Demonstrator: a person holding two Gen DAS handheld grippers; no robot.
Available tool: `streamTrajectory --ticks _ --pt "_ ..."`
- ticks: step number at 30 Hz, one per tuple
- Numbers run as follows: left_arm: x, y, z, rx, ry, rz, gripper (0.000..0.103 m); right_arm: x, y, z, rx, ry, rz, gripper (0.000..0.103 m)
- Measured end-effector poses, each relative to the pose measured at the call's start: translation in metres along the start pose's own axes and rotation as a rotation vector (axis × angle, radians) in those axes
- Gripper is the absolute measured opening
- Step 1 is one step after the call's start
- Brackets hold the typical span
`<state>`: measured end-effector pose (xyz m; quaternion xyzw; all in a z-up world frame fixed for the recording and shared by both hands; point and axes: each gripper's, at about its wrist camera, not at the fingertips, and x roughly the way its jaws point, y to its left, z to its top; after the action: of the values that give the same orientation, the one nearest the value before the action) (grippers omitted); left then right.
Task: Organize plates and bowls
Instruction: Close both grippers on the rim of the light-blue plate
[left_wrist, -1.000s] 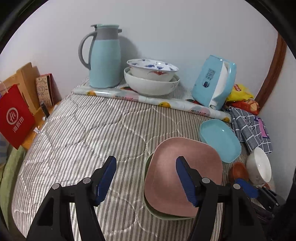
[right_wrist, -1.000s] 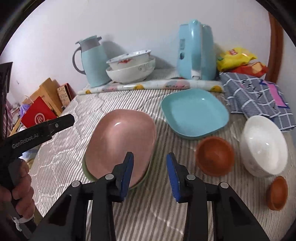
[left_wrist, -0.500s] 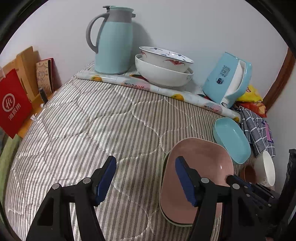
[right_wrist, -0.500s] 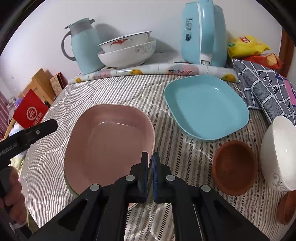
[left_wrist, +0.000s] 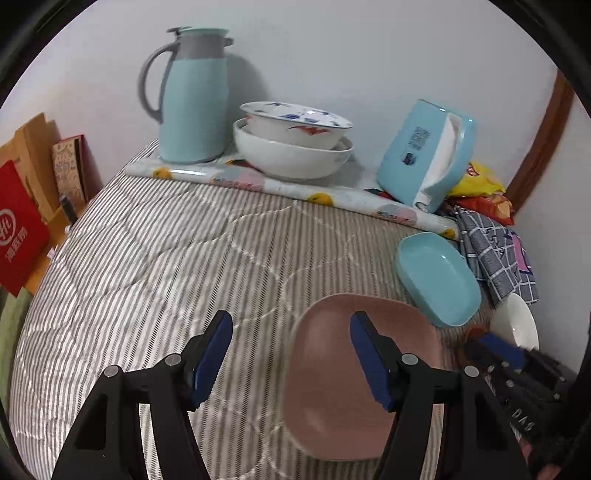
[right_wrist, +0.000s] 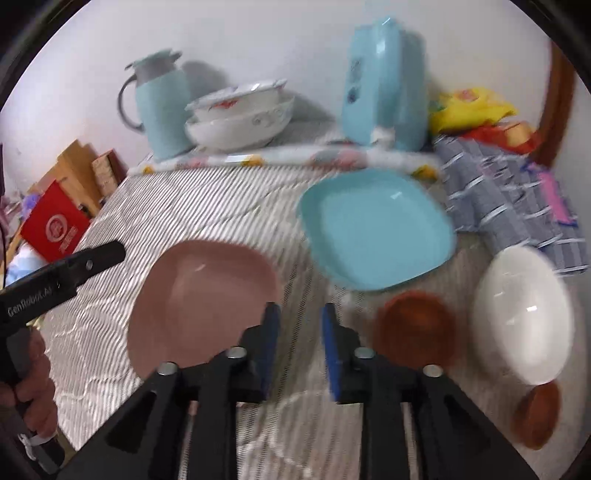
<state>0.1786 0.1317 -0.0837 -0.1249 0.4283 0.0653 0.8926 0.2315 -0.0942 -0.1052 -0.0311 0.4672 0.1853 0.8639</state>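
A pink plate (right_wrist: 207, 306) (left_wrist: 332, 380) lies on the striped quilt, on another plate that barely shows. A light blue plate (right_wrist: 373, 229) (left_wrist: 437, 277) lies to its right. A brown bowl (right_wrist: 413, 325), a white bowl (right_wrist: 524, 314) (left_wrist: 517, 321) and a smaller brown bowl (right_wrist: 539, 413) sit further right. My right gripper (right_wrist: 297, 347) is open and empty, just right of the pink plate's near edge. My left gripper (left_wrist: 291, 358) is wide open and empty, its right finger over the pink plate.
Two nested white bowls (left_wrist: 291, 147), a teal jug (left_wrist: 192, 99) and a blue tissue box (left_wrist: 428, 155) stand on a rolled floral mat (left_wrist: 288, 184) by the wall. A checked cloth (right_wrist: 509, 192) and snack bags (right_wrist: 476, 107) lie right. A red bag (left_wrist: 18, 229) stands left.
My right gripper, shut at the pink plate's near edge half a second ago, has opened and drawn back. The left gripper stays open over the quilt.
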Motion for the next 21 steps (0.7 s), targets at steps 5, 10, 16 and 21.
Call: streamTrajectory --ticks 5,10,16,21 --pt "0.000 -0.021 0.009 0.022 -0.017 0.000 0.064 -0.019 -0.029 0.007 0.044 -0.067 -0.039 0.044" --pt "0.006 -0.039 0.020 0.031 -0.012 -0.014 0.064 -0.024 -0.053 0.020 0.068 -0.087 -0.074 0.045" --pt "0.024 -0.066 0.037 0.090 0.014 -0.002 0.064 -0.020 -0.077 0.041 0.088 -0.097 -0.092 0.052" --pt "0.047 -0.082 0.053 0.105 0.039 -0.008 0.064 -0.009 -0.089 0.054 0.095 -0.075 -0.111 0.052"
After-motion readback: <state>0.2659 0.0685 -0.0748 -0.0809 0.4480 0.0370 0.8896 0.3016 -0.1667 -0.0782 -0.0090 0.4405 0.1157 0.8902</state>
